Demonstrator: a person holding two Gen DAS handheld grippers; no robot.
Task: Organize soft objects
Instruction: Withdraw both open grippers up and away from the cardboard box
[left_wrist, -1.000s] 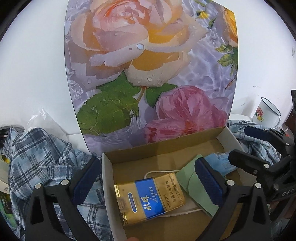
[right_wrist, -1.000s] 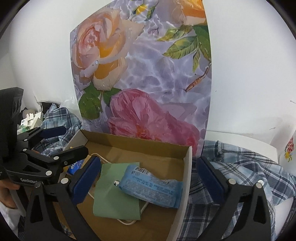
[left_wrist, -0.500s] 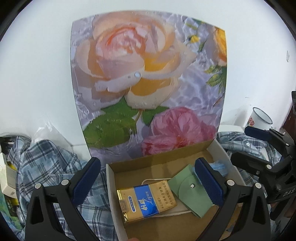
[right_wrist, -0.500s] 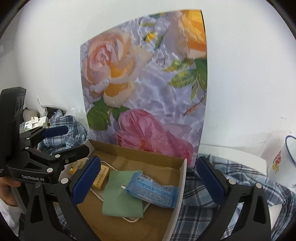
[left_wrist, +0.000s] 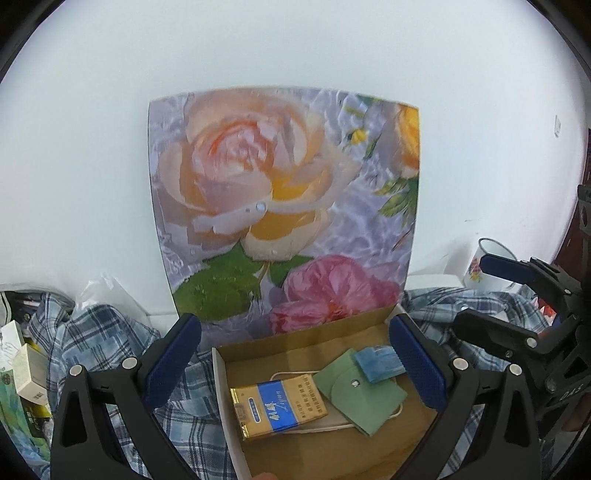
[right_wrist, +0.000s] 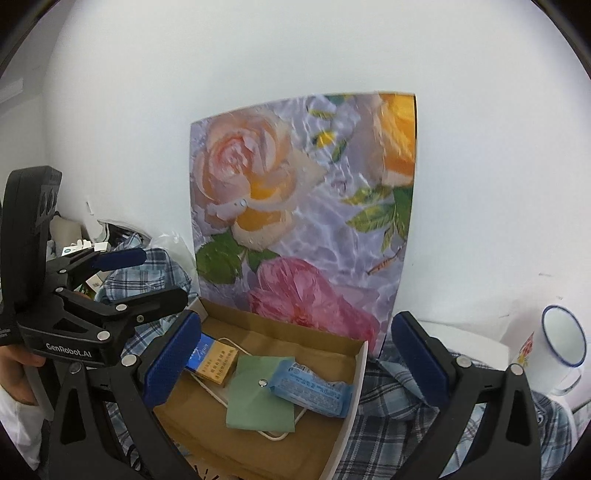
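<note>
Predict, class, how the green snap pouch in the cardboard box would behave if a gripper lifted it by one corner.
The green pouch looks thin and flat, so it would probably droop rather than stay stiff. It seems light for its size. The blue packet overlaps its edge, and a white cable runs beneath, so both might shift.

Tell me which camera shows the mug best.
The right wrist view: the mug shows its blue rim, white inside and flower print, unobstructed. In the left wrist view the mug sits small at the far right, its lower side cut by the other gripper's blue finger.
</note>
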